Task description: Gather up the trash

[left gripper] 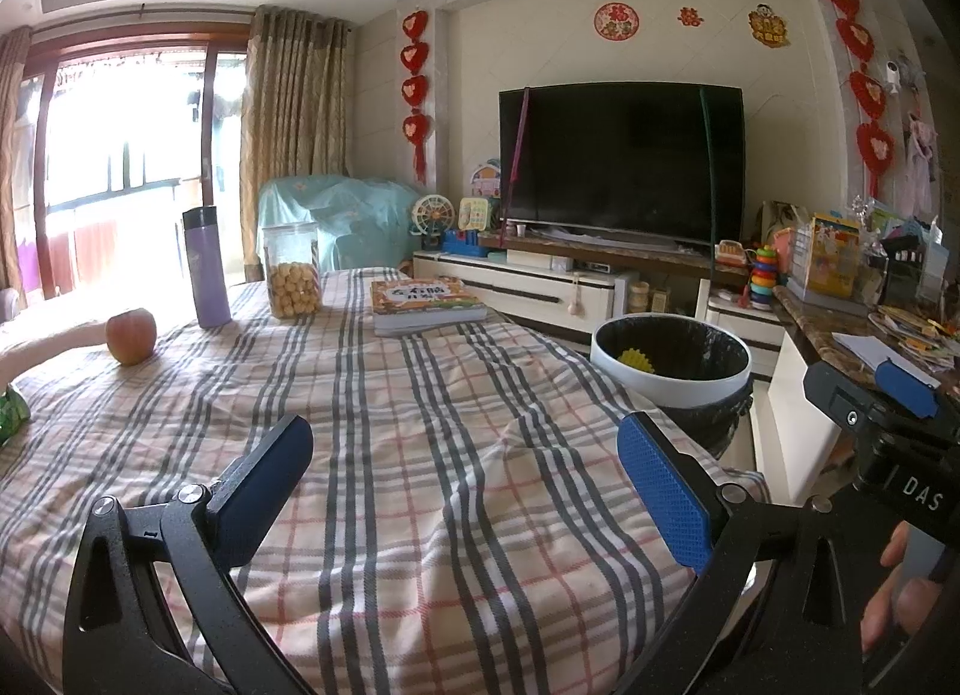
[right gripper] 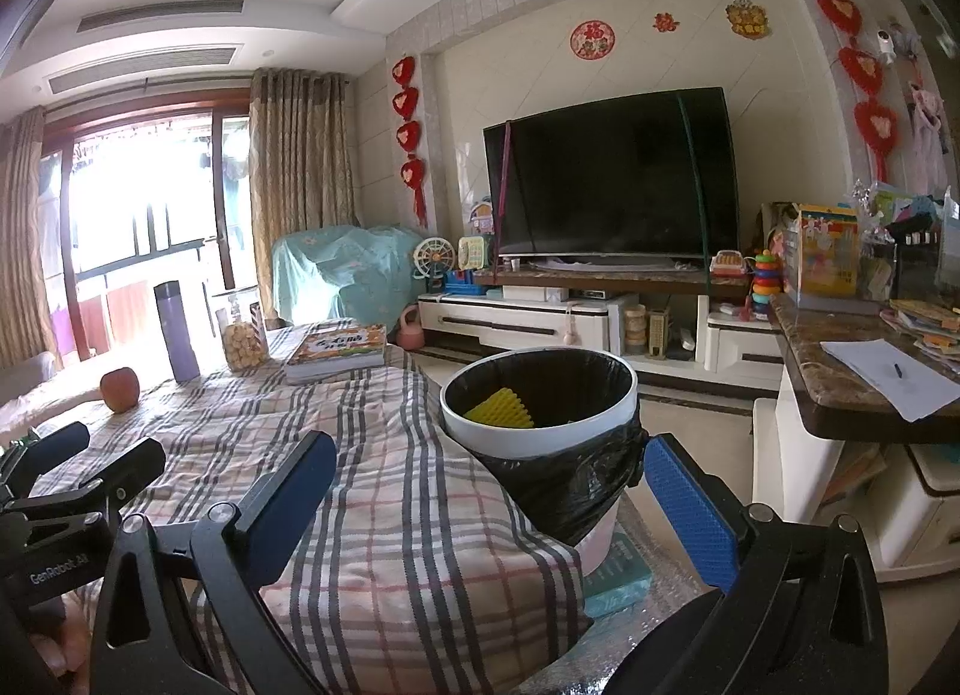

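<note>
Both the left claw (left gripper: 465, 491) and right claw (right gripper: 489, 506) hover released and empty over the plaid-covered tabletop (left gripper: 420, 425), where a careless sweep could topple the purple flask (left gripper: 206, 269) beside the apple (left gripper: 131, 335), well short of the bin (right gripper: 540, 401).

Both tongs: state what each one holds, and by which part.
Nothing is held. The left tongs and right tongs both stand open and empty above the plaid cloth.

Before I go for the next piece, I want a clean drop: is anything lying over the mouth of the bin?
Nothing visible covers it. The bin stands open-topped beside the table, with only a yellow ridged piece inside. The right gripper is open and holds nothing.
</note>
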Available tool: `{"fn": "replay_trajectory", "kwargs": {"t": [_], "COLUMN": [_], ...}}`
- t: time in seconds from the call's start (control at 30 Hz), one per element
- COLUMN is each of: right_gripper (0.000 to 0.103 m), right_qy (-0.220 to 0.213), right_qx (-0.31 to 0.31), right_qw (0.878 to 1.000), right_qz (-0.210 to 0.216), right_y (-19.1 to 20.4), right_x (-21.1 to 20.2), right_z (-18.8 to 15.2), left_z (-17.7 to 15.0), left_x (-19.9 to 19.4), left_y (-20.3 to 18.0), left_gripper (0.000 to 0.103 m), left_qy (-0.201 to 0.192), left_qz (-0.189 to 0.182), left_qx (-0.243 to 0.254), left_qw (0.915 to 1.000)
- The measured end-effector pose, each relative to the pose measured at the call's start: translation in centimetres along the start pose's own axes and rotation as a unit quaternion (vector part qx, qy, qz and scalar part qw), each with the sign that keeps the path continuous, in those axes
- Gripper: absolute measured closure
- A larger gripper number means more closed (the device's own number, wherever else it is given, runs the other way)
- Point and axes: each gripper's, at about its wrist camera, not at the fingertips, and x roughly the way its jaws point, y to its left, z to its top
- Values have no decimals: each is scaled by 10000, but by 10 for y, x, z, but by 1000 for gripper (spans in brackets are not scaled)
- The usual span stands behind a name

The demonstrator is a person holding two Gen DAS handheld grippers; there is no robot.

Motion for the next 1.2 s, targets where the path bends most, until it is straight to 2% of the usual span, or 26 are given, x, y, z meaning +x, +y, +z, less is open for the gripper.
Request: {"fn": "replay_trajectory", "kwargs": {"t": [1.2], "right_gripper": [0], "right_qy": [-35], "right_qx": [61], "right_qw": [10000], "right_qz": [70], "right_y": [6], "right_x": [-2], "right_z": [1], "left_z": [-4], "left_x": [5], "left_y": [4], "left_gripper": [0], "left_qy": [78], "left_qz": [-24], "left_qx": [31], "left_qw": [10000]}}
